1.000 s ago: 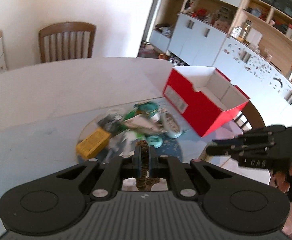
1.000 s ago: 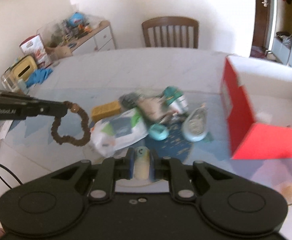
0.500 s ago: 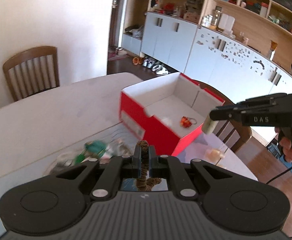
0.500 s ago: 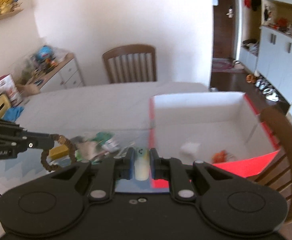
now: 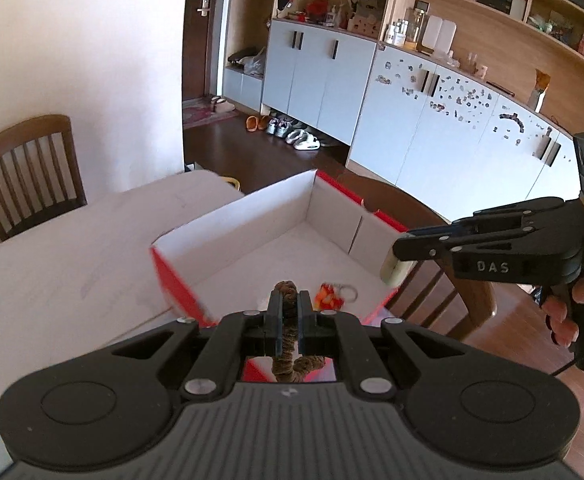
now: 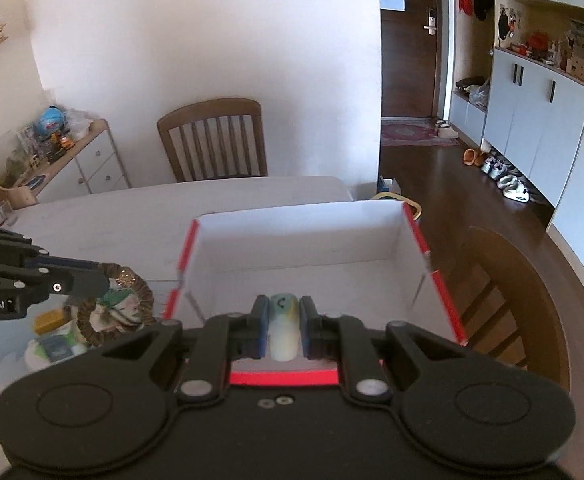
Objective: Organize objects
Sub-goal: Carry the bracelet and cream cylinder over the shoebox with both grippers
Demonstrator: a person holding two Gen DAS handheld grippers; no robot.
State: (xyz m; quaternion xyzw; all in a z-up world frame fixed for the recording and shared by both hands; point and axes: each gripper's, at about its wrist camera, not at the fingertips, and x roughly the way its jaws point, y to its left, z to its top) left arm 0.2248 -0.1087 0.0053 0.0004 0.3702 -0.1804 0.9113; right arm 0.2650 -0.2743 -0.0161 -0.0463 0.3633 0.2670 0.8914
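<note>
The left claw (image 5: 288,322) is clenched on a brown bead loop (image 6: 126,308), held over the near rim of the red box (image 5: 228,236); the right claw (image 6: 284,330) is clenched on a pale capsule (image 6: 282,330) above the box's near wall. A red trinket (image 5: 327,295) already lies inside, at the loop's 1 o'clock. More clutter (image 6: 58,330) waits on the counter (image 5: 52,252) at the box's 9 o'clock. The risks: the loop probably hangs below the rim and could snag it or fall outside, and the two claws, converging on one opening, could knock together.
</note>
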